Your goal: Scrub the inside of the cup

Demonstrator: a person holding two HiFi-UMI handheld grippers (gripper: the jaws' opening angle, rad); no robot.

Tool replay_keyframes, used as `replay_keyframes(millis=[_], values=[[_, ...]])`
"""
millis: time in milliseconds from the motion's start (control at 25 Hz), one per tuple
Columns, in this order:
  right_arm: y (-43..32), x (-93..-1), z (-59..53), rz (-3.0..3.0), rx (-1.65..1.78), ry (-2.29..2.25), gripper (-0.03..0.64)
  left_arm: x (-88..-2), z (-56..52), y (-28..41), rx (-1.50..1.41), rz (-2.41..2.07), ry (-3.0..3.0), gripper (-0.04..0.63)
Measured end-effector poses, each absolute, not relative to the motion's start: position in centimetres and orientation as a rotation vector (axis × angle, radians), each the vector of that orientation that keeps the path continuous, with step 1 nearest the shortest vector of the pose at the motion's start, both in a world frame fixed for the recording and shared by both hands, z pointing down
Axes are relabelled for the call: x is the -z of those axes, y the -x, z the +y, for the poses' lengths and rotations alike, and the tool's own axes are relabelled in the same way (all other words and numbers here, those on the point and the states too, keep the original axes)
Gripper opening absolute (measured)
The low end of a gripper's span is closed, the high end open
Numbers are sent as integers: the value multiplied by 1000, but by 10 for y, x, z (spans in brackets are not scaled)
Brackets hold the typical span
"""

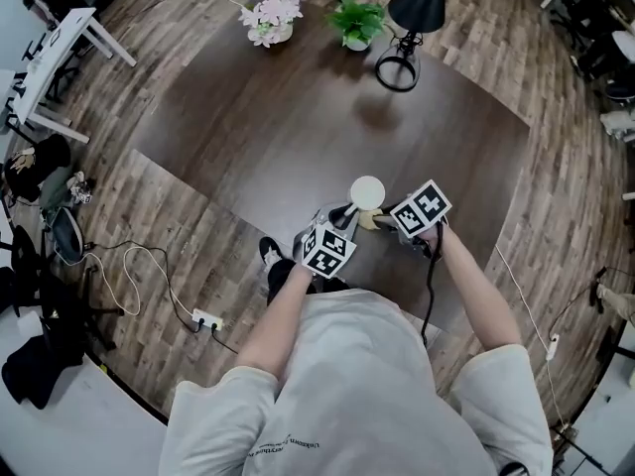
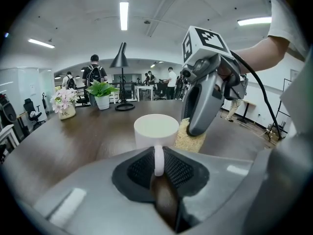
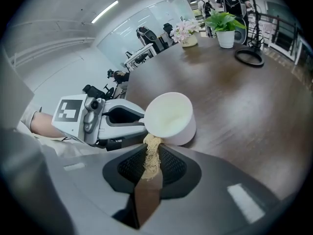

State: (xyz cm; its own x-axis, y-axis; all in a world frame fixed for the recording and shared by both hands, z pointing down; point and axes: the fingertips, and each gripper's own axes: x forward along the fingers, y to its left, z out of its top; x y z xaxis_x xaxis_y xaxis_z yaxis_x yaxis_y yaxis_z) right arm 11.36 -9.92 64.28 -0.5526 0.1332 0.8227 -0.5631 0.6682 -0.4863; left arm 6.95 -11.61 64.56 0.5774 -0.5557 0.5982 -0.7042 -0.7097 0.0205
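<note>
Holding the white ceramic cup (image 2: 156,130) by its handle in the left gripper (image 2: 159,166), fingers shut on that thin loop, upright over the near edge of the dark brown table (image 2: 88,131). Pinching a tan fibrous scrub pad (image 3: 152,150) in the right gripper (image 3: 150,174), fingers nearly closed, just outside the rim. Probably the lining-up step; next, needs lifting over the rim and pressing against the inner wall.

cup (image 2: 155,130): white, smooth, matt
sponge (image 3: 150,158): tan, coarse, fibrous
table (image 1: 298,137): dark wood grain, slight sheen
floor (image 1: 169,216): worn grey-brown wood planks, matt
</note>
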Motion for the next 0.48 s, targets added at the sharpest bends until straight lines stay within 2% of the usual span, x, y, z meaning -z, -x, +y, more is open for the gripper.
replay_keyframes(millis=[480], values=[[-156, -646, -121, -1908, -916, -429, 94, -640, -111, -79, -824, -1012, -2587, 54]])
